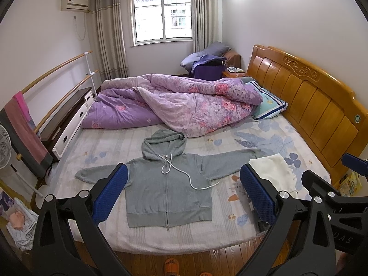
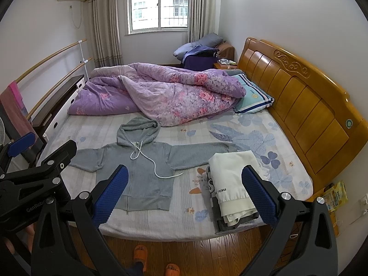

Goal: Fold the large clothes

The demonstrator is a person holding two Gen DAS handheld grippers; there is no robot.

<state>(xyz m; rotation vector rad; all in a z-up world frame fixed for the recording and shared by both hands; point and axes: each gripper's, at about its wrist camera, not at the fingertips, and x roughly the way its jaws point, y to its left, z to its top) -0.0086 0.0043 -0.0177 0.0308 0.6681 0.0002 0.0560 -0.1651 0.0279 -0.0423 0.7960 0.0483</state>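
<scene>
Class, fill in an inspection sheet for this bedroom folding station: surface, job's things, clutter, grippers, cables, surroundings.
Surface: bed with pale floral sheet, near half mostly bare.
Job's things: grey zip-up hoodie lying flat, front up, sleeves spread, white drawstring trailing across the chest; stack of folded clothes topped by a cream garment beside it, near the headboard.
Clutter: crumpled purple floral quilt and striped pillow on the far half.
Grippers: left gripper and right gripper open, holding nothing, above the bed's near edge.
Cables: nothing seen on the bed.
Surroundings: wooden headboard, curtained window, wood floor.
</scene>
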